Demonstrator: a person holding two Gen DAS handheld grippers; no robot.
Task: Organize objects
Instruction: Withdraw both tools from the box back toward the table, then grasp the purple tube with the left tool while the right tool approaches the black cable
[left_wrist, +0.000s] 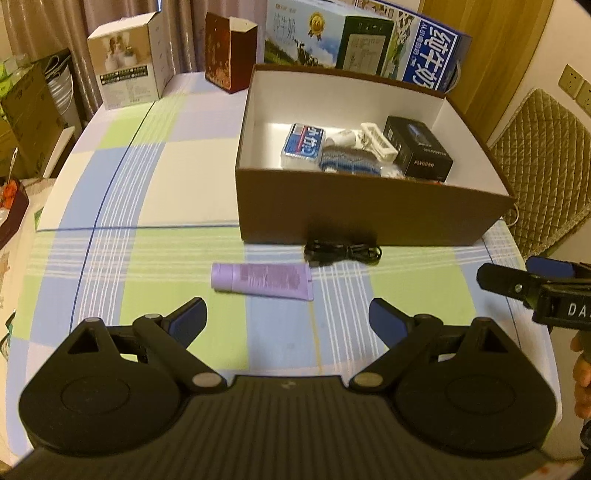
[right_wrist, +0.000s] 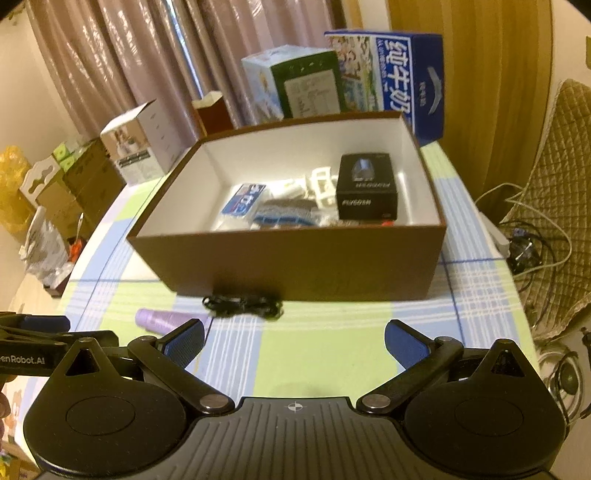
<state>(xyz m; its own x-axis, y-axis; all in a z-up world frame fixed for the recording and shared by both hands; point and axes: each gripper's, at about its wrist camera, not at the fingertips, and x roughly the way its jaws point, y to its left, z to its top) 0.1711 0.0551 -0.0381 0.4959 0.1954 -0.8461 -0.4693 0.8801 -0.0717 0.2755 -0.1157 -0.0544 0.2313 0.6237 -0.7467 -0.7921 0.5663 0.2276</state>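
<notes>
Both tongs stand wide apart and carry nothing: the left gripper (left_wrist: 288, 319), black with blue pads, hangs over the checked tablecloth (left_wrist: 147, 184) with the lilac plastic squeeze tube (left_wrist: 263, 281) just ahead at twelve o'clock, while the right gripper (right_wrist: 294, 341), of the same make, has bare cloth between its pads and the tube off at about ten o'clock in its own view. By my reckoning the step in hand is the approach to the last loose items; the tube looks to be the left gripper's target. It lies flat on its side, cap end toward nine o'clock, crimped end toward three, print facing up, so the next move calls for coming down over its middle and closing across its narrow width, gently, since a soft tube will squash. Just past it, at one o'clock in the left view, a small coil of black cable (left_wrist: 341, 252) rests touching or nearly touching the front wall of the brown cardboard box (left_wrist: 369, 218) with a white inside. That box already holds a black carton, a blue-and-white packet and some white pieces. Beyond stand several printed cartons near the curtain.
</notes>
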